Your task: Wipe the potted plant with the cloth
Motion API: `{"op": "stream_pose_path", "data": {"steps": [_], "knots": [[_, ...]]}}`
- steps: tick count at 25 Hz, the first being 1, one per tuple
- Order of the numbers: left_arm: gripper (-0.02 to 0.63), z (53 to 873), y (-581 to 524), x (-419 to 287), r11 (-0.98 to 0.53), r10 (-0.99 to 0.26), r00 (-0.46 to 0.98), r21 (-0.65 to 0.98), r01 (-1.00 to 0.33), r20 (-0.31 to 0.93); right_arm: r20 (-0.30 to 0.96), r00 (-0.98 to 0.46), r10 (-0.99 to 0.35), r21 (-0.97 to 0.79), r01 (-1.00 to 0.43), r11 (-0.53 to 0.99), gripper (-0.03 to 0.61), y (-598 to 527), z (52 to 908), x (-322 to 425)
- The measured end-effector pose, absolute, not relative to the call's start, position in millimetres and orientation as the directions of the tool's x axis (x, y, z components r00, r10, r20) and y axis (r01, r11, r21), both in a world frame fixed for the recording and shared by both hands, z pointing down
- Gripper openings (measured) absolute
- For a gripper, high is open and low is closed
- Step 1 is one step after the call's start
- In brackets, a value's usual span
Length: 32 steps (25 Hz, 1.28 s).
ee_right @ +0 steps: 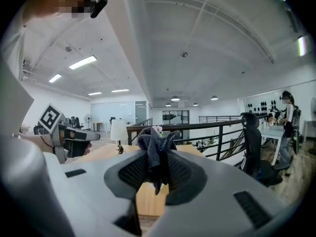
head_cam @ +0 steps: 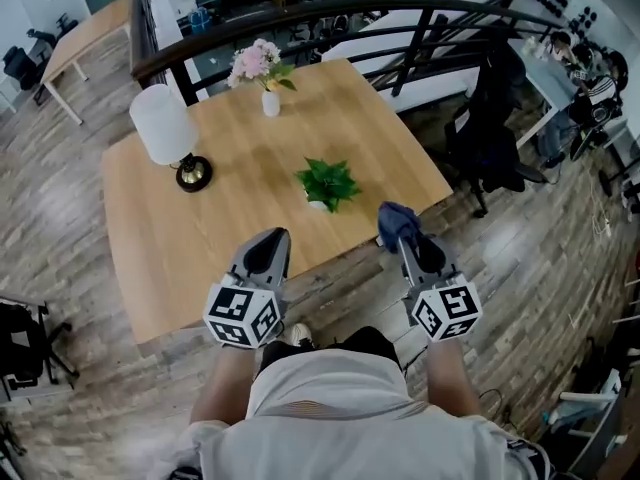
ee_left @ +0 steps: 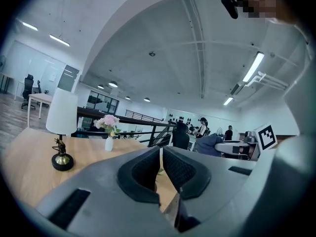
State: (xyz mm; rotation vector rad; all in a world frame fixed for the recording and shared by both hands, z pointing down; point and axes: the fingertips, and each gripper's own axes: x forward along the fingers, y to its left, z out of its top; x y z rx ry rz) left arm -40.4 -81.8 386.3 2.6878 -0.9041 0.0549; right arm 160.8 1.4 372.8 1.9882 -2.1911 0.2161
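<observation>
Field notes, biggest thing first.

- Table [head_cam: 250,168]: wooden, seen corner-on from your head view. You stand at its near edge, with a railing past the far edge.
- Lamp [head_cam: 165,128]: white shade, near the left corner.
- Vase of pink flowers [head_cam: 270,100]: near the far corner. Both are well apart from the work.
- Potted plant [head_cam: 327,183]: a low green rosette in a small pot. It stands upright on the right half of the table, near the near edge. It is roundish from above, with no long axis to line up on, so you can come in from any side.
- Right claw [ee_right: 158,164]: pinching the cloth [ee_right: 153,142]. The dark blue fabric is bunched between the pads, sticking up past the tips with a tail hanging below. In the head view it hovers at the near edge, towards the right corner.
- Left claw [ee_left: 161,157]: pads pressed together with only a thin slit between them and nothing in it. It is held over the near edge, left of the plant.

The key relation: the plant lies ahead of both claws and between their lines. It is forward and left of the right claw, forward and right of the left. Neither looks clearly nearer, but the right claw carries the cloth, so the reach is its job. Both forearms are tucked close to your body, with the claws pointing out over the table. Wiping not yet begun, by my reading. The leaves look light, and the free left claw could steady the pot.
</observation>
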Motion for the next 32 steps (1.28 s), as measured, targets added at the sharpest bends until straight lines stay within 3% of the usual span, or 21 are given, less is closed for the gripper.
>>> {"op": "stream_pose_path", "data": {"steps": [19,27,32], "knots": [[0.029,408.1,-209.2,30.8,-0.532,-0.773,0.583,0.244,-0.811,0.251,0.244,-0.405,-0.881,-0.125,-0.914,0.386,0.135,-201.1,414.3,249.1],[0.029,458.4,-216.6,22.5,-0.395,-0.788,0.521,0.381,-0.836,0.327,0.284,-0.53,-0.799,-0.162,-0.848,0.505,0.135,-241.2,444.8,243.7],[0.029,535.0,-210.4,5.5,-0.224,-0.698,0.565,0.616,-0.755,0.44,0.315,-0.524,-0.792,-0.175,-0.852,0.494,0.135,-245.5,454.3,225.9]]}}
